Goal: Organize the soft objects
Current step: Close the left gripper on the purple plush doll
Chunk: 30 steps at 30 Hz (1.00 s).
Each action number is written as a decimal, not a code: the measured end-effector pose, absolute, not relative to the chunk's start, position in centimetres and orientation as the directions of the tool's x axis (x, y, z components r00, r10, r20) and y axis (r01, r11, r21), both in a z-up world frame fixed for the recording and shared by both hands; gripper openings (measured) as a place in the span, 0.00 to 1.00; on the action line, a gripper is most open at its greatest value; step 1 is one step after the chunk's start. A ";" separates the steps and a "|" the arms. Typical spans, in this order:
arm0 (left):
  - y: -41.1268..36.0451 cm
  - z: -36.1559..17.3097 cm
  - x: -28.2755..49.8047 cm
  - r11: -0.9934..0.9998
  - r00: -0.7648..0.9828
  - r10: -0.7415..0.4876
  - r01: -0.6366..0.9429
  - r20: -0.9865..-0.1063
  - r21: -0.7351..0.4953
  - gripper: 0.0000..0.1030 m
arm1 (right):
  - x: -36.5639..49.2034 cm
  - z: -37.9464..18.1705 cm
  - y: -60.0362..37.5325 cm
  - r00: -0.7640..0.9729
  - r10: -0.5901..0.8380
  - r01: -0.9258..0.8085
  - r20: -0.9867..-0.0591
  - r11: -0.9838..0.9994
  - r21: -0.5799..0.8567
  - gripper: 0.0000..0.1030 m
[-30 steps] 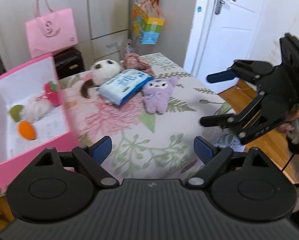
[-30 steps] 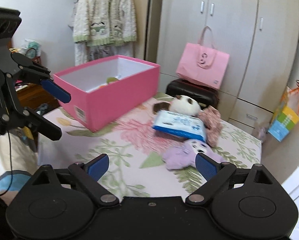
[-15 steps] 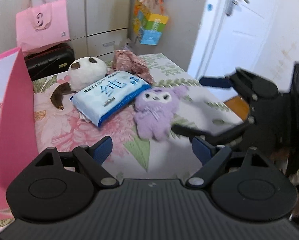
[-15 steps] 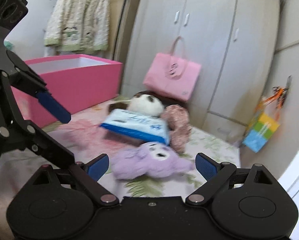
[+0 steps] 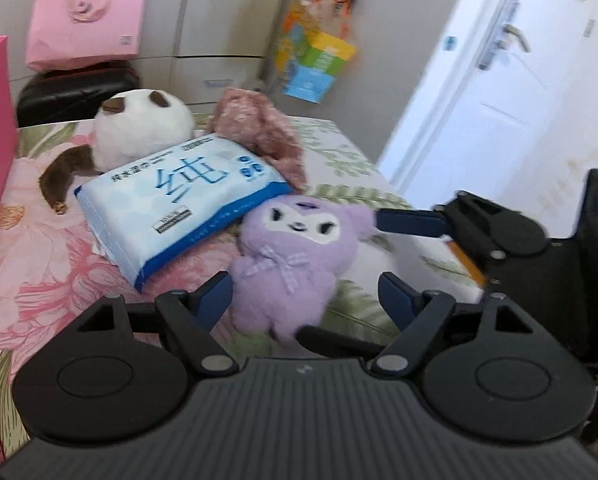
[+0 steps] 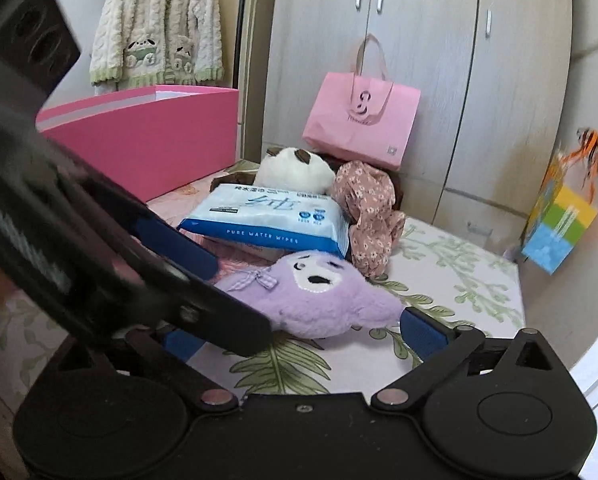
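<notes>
The step in hand looks like the pickup of the fuzzy lilac plush doll with the white face and gingham bow [image 5: 299, 264], which lies on its back on the floral bedspread [image 5: 51, 264], its head touching the corner of the blue-and-white soft pack of wet wipes [image 5: 179, 200]. Behind the pack sit the round white-and-brown panda plush [image 5: 139, 132] and a crumpled pink floral cloth [image 5: 259, 128]. The open pink cardboard box [image 6: 147, 136], the likely destination, stands on the bed to the left, well apart from the doll.

Both tongs angle down toward the doll from the near side. The left gripper [image 5: 305, 298] has the doll's lower body between its blue pads and its jaws are closing, but the pads do not yet press the plush, as far as the blur lets one judge. The right gripper [image 6: 299, 332] comes in from the doll's head side with its jaws opening wide; one blue finger [image 6: 423, 330] sits just beside the doll's ear, and nothing is gripped.

The next move calls for one gripper to close gently on the soft body, then lift it clear of the wipes pack and carry it to the box.
</notes>
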<state>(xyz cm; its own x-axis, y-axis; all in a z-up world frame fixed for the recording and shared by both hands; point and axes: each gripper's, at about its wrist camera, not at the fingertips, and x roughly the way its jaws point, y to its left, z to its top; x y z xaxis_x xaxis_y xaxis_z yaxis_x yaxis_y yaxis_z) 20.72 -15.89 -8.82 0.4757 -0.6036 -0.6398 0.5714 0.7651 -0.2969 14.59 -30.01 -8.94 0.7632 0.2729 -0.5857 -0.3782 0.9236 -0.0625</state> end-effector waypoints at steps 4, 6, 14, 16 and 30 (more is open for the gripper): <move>-15.6 -9.5 21.4 0.760 0.469 -0.627 0.541 -0.622 -0.359 0.74 | 14.9 -8.9 -30.4 0.730 0.300 -0.421 -0.614 0.905 -0.058 1.00; -15.6 -9.7 21.7 0.761 0.461 -0.625 0.537 -0.630 -0.364 0.59 | 14.6 -8.7 -30.6 0.730 0.311 -0.438 -0.609 0.897 -0.067 1.00; -15.5 -10.1 21.5 0.783 0.486 -0.599 0.522 -0.636 -0.339 0.50 | 16.8 -9.1 -31.2 0.671 0.402 -0.568 -0.623 0.819 -0.083 1.00; -15.6 -10.2 21.4 0.784 0.492 -0.594 0.530 -0.636 -0.323 0.49 | 17.3 -9.4 -31.0 0.648 0.429 -0.601 -0.629 0.796 -0.076 1.00; -15.6 -10.2 20.6 0.786 0.503 -0.597 0.522 -0.624 -0.331 0.49 | 16.2 -10.3 -29.5 0.695 0.354 -0.465 -0.626 0.885 -0.016 0.90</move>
<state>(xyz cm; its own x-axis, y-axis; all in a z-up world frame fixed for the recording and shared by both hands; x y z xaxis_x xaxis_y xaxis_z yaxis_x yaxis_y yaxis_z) 20.62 -15.63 -10.23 0.5034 -0.5974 -0.6243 0.5220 0.7860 -0.3312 16.24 -29.46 -10.29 0.6952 0.3535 -0.6259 -0.4647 0.8853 -0.0160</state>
